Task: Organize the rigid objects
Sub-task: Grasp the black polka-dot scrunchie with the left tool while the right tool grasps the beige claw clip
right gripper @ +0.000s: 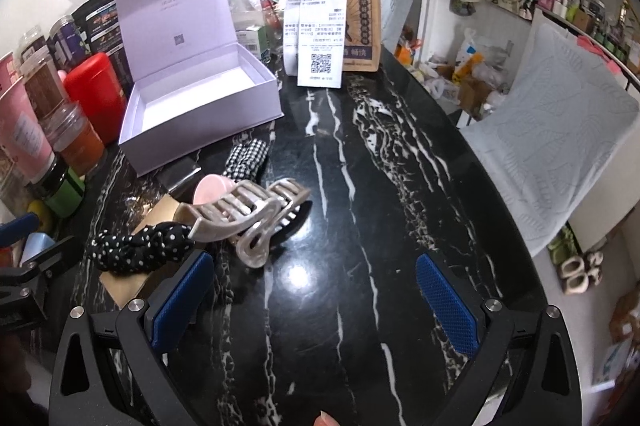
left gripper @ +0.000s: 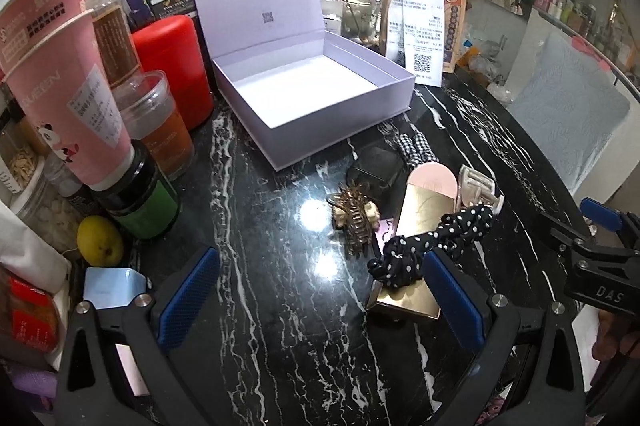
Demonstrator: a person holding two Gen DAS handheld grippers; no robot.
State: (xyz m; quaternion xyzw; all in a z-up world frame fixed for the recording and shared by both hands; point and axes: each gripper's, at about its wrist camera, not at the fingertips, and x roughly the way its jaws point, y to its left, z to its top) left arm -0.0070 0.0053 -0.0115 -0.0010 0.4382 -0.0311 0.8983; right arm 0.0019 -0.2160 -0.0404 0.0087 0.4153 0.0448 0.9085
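Sitting on table: gold claw clip [left gripper: 356, 222], near the middle of the black marble table [left gripper: 280, 306], ahead of the left gripper, touching nothing that grips.
Pale clip: big translucent claw clip [right gripper: 248, 218] lying on its side, just ahead of the right gripper's left finger, leaning over the polka-dot scrunchie [right gripper: 140, 246].
Scrunchie: lying draped across a gold card [left gripper: 416, 218] with a pink rounded piece [left gripper: 432, 178] at its far end.
Checked item: gingham fabric piece [right gripper: 248, 156] lying between the clips and the box.
Box: lilac box [left gripper: 312, 94] sitting open, lid standing upright, inside empty, at the far left of the table.
Left gripper [left gripper: 320, 298]: jaws spreading wide, holding nothing, hovering low over the table.
Right gripper [right gripper: 316, 298]: jaws spreading wide, holding nothing, bare marble between the pads.
Clutter: red canister [left gripper: 176, 66], pink cups [left gripper: 60, 86], jars standing left of the box; paper bag [right gripper: 360, 18] with receipts standing behind.
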